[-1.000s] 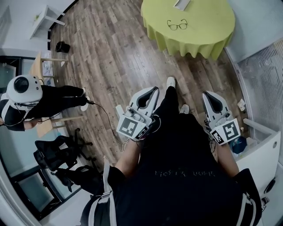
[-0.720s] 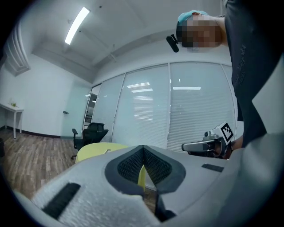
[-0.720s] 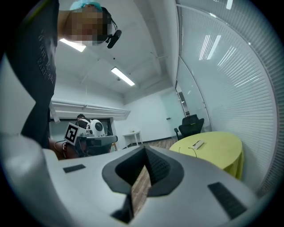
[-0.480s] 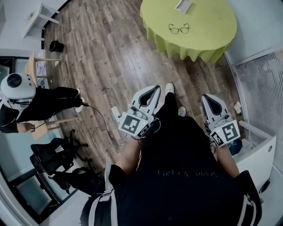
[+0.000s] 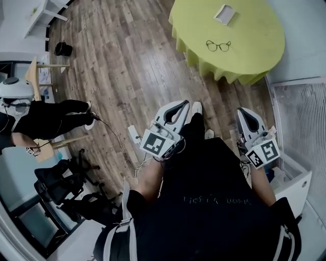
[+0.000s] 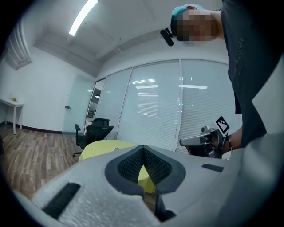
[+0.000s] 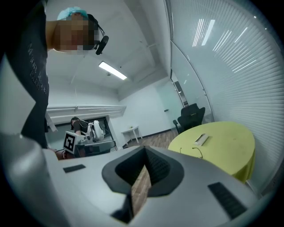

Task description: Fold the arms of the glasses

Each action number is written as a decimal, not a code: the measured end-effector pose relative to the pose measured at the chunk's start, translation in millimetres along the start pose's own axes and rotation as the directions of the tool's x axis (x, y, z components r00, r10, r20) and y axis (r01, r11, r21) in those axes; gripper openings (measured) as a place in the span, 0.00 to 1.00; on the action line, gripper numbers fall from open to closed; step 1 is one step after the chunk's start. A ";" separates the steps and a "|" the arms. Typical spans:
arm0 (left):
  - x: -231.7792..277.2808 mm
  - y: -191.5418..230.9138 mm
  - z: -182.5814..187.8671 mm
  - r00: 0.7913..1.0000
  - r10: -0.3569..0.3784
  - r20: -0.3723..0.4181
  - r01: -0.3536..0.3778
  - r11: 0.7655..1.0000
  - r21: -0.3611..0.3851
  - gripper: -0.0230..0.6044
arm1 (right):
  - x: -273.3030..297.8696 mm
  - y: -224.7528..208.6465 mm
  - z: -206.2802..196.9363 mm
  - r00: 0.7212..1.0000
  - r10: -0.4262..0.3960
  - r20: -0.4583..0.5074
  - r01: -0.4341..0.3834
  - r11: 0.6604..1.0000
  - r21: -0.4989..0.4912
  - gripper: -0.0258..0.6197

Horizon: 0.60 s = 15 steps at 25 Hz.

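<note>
Black-framed glasses [image 5: 218, 46] lie with arms spread on a round table with a yellow-green cloth [image 5: 257, 56], far ahead of both grippers. In the right gripper view the glasses [image 7: 197, 152] show small on that table [image 7: 230, 148]. My left gripper [image 5: 178, 105] is held at waist height over the wooden floor, shut with nothing in it; its tips meet [image 6: 143, 149]. My right gripper [image 5: 246, 114] hangs beside my right leg, likewise shut and empty [image 7: 144, 150]. Neither is near the glasses.
A white flat case [image 5: 224, 14] lies on the table beyond the glasses. A second person with a white headset [image 5: 15, 92] sits at the left by an office chair [image 5: 58, 178]. A cable [image 5: 119, 137] runs across the floor. A white cabinet [image 5: 298, 183] stands at the right.
The table and glasses have shifted right and lower in the head view as I step toward them. Both grippers stay shut at my waist.
</note>
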State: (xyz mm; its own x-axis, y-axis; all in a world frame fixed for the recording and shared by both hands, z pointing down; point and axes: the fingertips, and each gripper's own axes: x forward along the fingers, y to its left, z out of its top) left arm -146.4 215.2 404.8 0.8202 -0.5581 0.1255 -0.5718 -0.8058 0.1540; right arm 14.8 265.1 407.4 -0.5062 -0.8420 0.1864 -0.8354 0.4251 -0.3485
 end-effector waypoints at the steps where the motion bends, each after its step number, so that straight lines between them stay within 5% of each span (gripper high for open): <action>1: 5.9 8.5 0.3 1.000 -0.004 0.003 0.004 1.000 -0.008 0.06 | 7.9 -3.4 3.1 1.000 -0.006 -0.007 0.006 1.000 -0.006 0.09; 15: 53.2 82.5 17.3 0.996 -0.078 0.047 0.081 0.994 -0.071 0.06 | 65.8 -36.1 30.4 0.995 -0.092 -0.029 0.092 0.996 -0.009 0.09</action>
State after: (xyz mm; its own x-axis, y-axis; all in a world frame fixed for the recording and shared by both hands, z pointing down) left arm -149.8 115.6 407.2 0.8621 -0.5023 0.0674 -0.5031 -0.8323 0.2328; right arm 18.1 184.3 404.3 -0.4331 -0.8676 0.2445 -0.8804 0.3490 -0.3212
